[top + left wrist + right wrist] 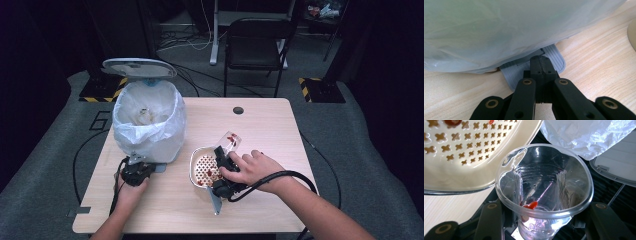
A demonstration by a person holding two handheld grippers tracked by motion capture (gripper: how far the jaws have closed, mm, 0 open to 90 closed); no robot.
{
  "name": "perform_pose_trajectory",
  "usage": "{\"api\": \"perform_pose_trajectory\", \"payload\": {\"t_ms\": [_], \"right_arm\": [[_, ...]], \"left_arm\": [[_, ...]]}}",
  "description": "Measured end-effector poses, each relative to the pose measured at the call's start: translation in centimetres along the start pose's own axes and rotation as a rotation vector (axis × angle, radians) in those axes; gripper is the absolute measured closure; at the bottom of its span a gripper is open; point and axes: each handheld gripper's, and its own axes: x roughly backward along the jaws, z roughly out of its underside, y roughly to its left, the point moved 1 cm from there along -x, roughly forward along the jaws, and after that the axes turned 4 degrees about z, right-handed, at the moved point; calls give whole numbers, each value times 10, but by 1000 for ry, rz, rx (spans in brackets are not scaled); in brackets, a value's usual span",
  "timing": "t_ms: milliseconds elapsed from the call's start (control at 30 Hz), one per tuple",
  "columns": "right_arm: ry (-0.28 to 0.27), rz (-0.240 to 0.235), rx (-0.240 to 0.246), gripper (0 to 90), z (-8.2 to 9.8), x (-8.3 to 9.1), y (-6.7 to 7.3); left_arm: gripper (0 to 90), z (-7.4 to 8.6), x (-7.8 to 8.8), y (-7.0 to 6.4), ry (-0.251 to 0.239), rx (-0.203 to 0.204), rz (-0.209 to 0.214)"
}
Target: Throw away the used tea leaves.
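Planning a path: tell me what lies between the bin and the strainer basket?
Bare tabletop separates the bin and strainer basket, per the high view.

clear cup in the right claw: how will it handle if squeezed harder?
The clear cup looks thin-walled, so it would probably flex or crumple. It seems nearly empty apart from a red bit at the bottom, so likely very light. Its glossy plastic may slip in the right claw.
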Motion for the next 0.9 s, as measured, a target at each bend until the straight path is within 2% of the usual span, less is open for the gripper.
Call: {"api": "perform_pose_trajectory", "payload": {"t_ms": [67, 167, 333, 367, 400, 467, 500, 533, 633, 667, 700, 733, 767, 800, 867, 900], "right_arm": [[14, -8, -20, 504, 0, 0, 4], [8, 10, 0, 505, 0, 0, 3], [15, 23, 5, 505, 1, 0, 5], [9, 7, 53, 505, 2, -1, 4], [-1, 18, 69, 505, 2, -1, 2], [24, 1, 29, 505, 3, 1, 6], [23, 6, 32, 505, 3, 1, 4], [1, 36, 69, 505, 3, -1, -2], [-24, 21, 2, 504, 5, -1, -8], [-33, -11, -64, 504, 8, -1, -8], [-30, -51, -166, 504, 11, 1, -7], [-32, -63, -217, 504, 13, 1, -8], [-82, -46, -200, 504, 16, -3, -15], [-18, -81, -247, 504, 18, 3, -18], [-36, -82, -289, 504, 21, 3, -21], [-59, -103, -342, 504, 21, 3, -20]], "left_arm": [[900, 0, 0, 0, 1, -1, 0], [900, 0, 0, 0, 0, 1, 0], [900, 0, 0, 0, 1, -1, 0], [900, 0, 0, 0, 1, -1, 0], [900, 0, 0, 0, 1, 0, 0], [900, 0, 0, 0, 0, 0, 0], [900, 0, 0, 0, 0, 0, 0], [900, 0, 0, 0, 0, 0, 0], [900, 0, 0, 0, 0, 0, 0], [900, -1, 0, 2, 4, -27, 3], [900, -1, 1, 3, 8, -59, -8], [900, -1, 2, 3, 10, -59, -8], [900, -2, 2, 3, 17, -57, -7], [900, -2, 2, 3, 15, -57, -7], [900, -2, 3, 3, 30, -59, -2], [900, -2, 3, 3, 29, -59, -2]]}}
